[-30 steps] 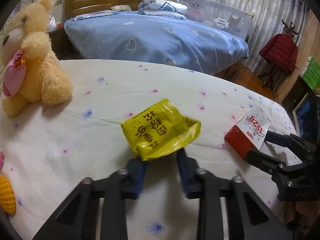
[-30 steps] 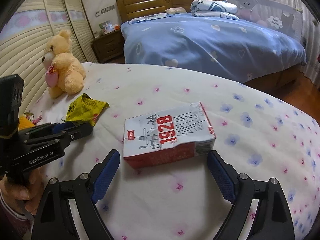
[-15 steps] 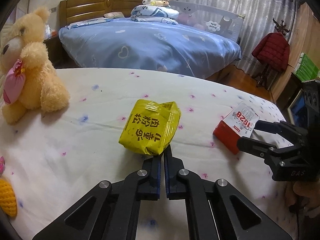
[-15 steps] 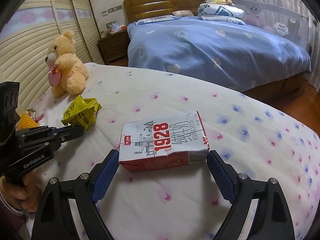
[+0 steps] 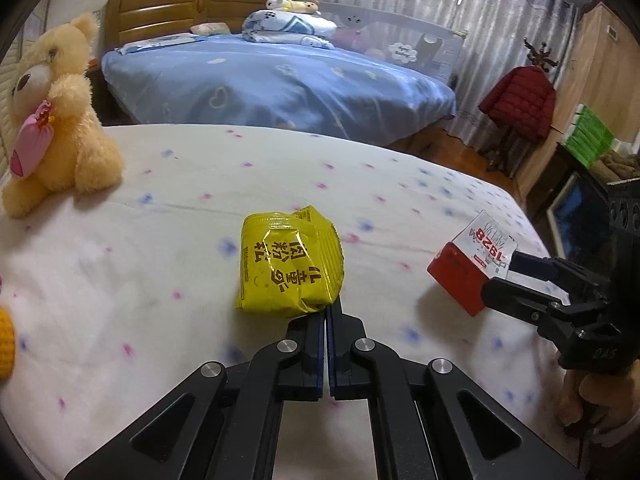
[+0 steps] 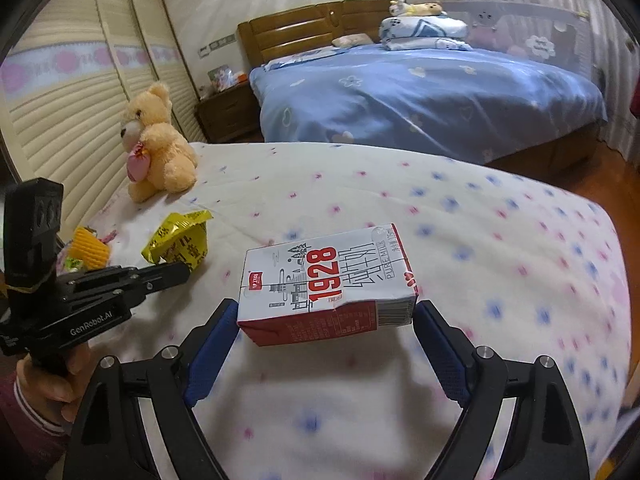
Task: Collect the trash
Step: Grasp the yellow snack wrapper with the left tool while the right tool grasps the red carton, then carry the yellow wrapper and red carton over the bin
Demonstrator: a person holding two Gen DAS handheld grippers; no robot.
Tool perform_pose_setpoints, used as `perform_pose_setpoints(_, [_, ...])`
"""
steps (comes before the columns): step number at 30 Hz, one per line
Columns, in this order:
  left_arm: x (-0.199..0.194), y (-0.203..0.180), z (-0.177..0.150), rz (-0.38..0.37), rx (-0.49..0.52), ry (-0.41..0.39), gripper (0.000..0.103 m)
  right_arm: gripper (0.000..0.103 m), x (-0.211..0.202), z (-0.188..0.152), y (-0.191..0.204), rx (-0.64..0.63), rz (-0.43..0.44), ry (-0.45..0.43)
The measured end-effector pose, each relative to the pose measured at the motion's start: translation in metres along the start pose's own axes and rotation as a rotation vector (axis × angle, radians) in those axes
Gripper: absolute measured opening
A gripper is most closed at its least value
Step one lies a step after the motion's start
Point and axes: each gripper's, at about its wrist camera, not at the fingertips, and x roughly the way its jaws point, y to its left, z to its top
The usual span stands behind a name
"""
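A crumpled yellow snack wrapper (image 5: pixel 290 264) hangs just above the flowered white bedsheet (image 5: pixel 192 184), its near edge pinched in my shut left gripper (image 5: pixel 326 316). In the right wrist view the wrapper (image 6: pixel 180 240) shows ahead of the left gripper (image 6: pixel 176 272), which a hand holds. A white and red "1928" milk carton (image 6: pixel 324 268) lies lengthwise between the blue pads of my right gripper (image 6: pixel 326 312), which press on both ends. The left wrist view shows the carton (image 5: pixel 464 276) raised slightly off the sheet in the right gripper (image 5: pixel 500 276).
A tan teddy bear (image 5: pixel 56 132) sits at the sheet's far left. A yellow-orange toy (image 6: pixel 90 248) lies near the left edge. Beyond are a blue bed (image 5: pixel 272 80), a wooden nightstand (image 6: pixel 224 116) and a red jacket on a stand (image 5: pixel 520 104).
The left jaws closed on the wrapper's near edge and lifted it. The right gripper slid around the carton, took it by its ends and raised it a little.
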Motion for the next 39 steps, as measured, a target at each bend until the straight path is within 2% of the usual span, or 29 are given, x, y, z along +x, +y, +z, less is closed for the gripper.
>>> perform_pose_setpoints(15, [-0.041,-0.064,-0.029,-0.124,0.099,-0.003,0.000,0.089,-0.074,-0.063,-0.019,0.115,-0.065,-0.051])
perform_pose_setpoints(39, [-0.051,-0.152,-0.057,-0.221,0.259,0.035,0.000,0.089,-0.163,-0.131,-0.064,0.263,-0.180,-0.127])
